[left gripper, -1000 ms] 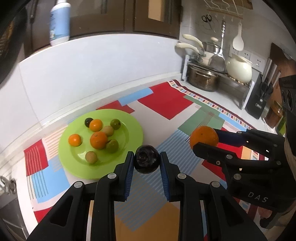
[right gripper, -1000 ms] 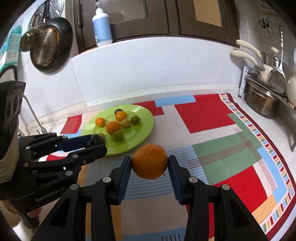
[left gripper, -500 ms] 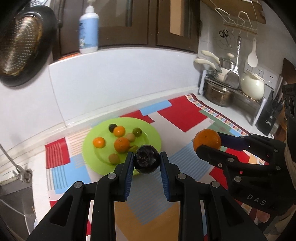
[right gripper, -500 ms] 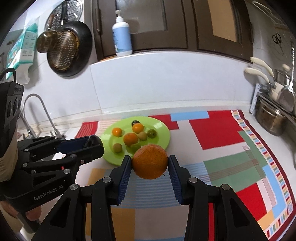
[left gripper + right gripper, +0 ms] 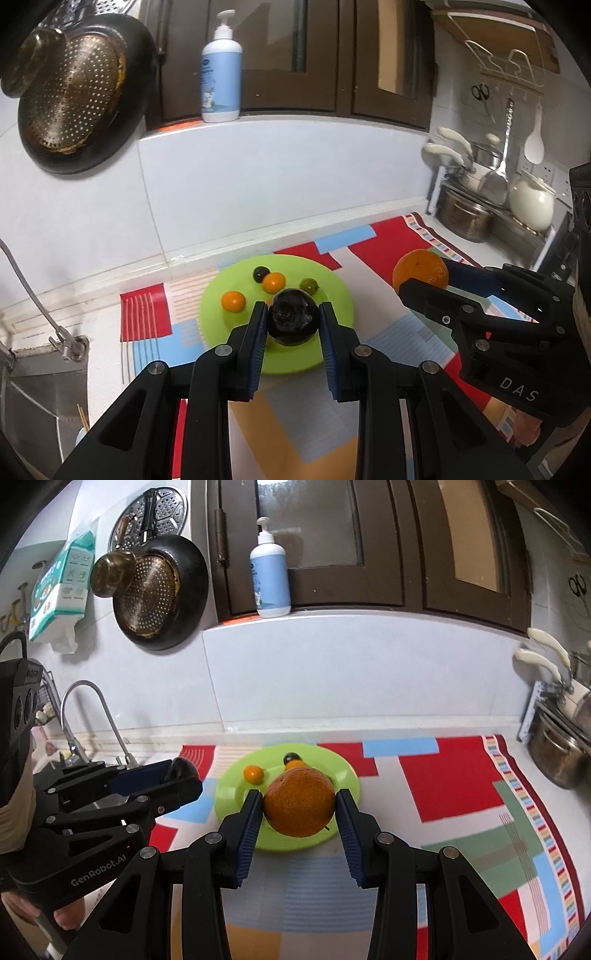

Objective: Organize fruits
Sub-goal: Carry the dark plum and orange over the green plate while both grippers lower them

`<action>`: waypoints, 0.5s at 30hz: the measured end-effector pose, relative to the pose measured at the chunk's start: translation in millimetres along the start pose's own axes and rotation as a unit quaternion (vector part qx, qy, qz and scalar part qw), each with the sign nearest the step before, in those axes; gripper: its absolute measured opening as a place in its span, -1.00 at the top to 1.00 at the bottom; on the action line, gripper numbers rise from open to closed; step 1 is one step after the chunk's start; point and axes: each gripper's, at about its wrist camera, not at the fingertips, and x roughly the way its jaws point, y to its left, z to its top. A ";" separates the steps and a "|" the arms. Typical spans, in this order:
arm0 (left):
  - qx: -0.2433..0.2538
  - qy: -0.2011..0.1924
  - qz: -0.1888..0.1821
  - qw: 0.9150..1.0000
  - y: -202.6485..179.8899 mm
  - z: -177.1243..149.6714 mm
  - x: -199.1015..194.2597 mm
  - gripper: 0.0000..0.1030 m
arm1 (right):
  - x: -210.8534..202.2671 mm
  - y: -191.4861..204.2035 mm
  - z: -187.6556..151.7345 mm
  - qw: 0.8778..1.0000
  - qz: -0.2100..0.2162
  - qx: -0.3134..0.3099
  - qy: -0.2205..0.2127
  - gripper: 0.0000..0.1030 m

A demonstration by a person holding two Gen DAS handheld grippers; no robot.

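Note:
My left gripper [image 5: 293,325] is shut on a dark purple plum [image 5: 293,322] and holds it high above the counter, in front of the green plate [image 5: 338,291]. The plate holds several small fruits, among them a small orange [image 5: 233,301] and a dark one [image 5: 260,273]; others are hidden behind the plum. My right gripper [image 5: 299,808] is shut on a big orange [image 5: 300,802], also raised above the near side of the plate [image 5: 347,775]. The right gripper also shows in the left wrist view [image 5: 421,282], and the left gripper in the right wrist view [image 5: 181,771].
A colourful patchwork mat [image 5: 454,786] covers the counter under the plate. A sink with a tap [image 5: 88,716] lies to the left. Pots on a rack [image 5: 465,218] stand at the right. A soap bottle [image 5: 221,70] stands on the ledge; a pan [image 5: 77,107] hangs on the wall.
Both grippers have risen and pulled back from the plate, each still holding its fruit. The plate looks smaller and farther, and more of the wall and cabinets shows.

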 end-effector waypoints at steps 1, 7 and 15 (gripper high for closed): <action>-0.004 -0.001 0.002 1.000 2.0 1.2 1.1 0.46 | 2.6 0.3 2.4 1.000 0.003 -0.003 0.000 0.19; -0.016 -0.003 0.018 1.000 14.0 7.5 9.4 0.46 | 19.0 3.9 13.7 1.000 0.015 -0.017 0.002 0.19; -0.025 0.008 0.035 0.999 28.6 11.3 30.0 0.46 | 50.4 4.7 21.8 0.999 0.031 -0.022 0.014 0.19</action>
